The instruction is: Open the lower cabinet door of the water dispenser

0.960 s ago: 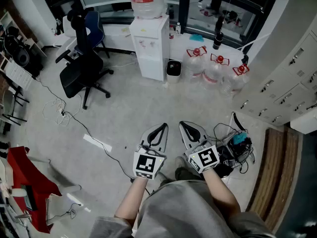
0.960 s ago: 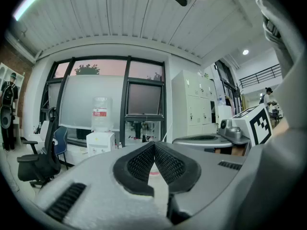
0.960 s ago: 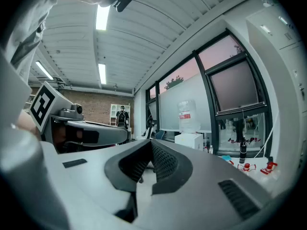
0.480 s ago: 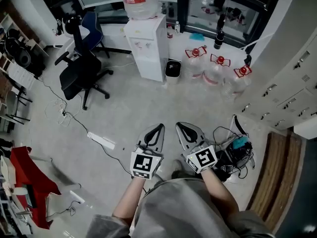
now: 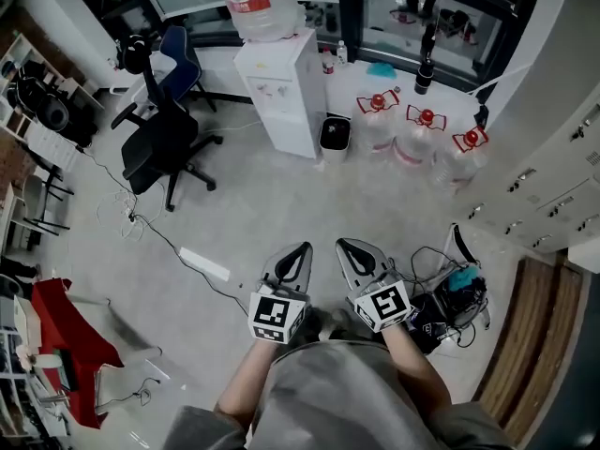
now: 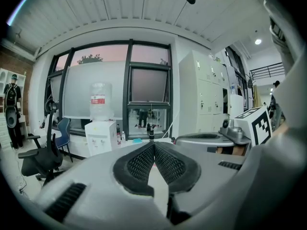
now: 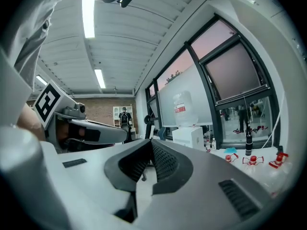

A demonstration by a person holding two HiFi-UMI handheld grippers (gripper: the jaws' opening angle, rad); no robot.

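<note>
The white water dispenser (image 5: 281, 92) stands far across the floor by the window, with a large bottle (image 5: 248, 3) on top. Its lower cabinet door (image 5: 292, 127) is closed. My left gripper (image 5: 302, 248) and right gripper (image 5: 344, 246) are held side by side close to my body, both pointing toward the dispenser and far from it. Both are shut with nothing between the pads. The dispenser (image 6: 100, 137) shows small at the left beyond the left gripper (image 6: 154, 145). It also shows as the dispenser (image 7: 192, 137) just right of the right gripper (image 7: 150, 143).
A black office chair (image 5: 159, 134) stands left of the dispenser and a black bin (image 5: 333, 131) at its right. Several red-capped water jugs (image 5: 422, 134) sit further right. Grey lockers (image 5: 553, 186) line the right side. A power strip with cable (image 5: 204, 263) and a bag of cables (image 5: 450, 293) lie on the floor.
The head view has drifted a little across the room. Both grippers stay shut and side by side in front of my body.
</note>
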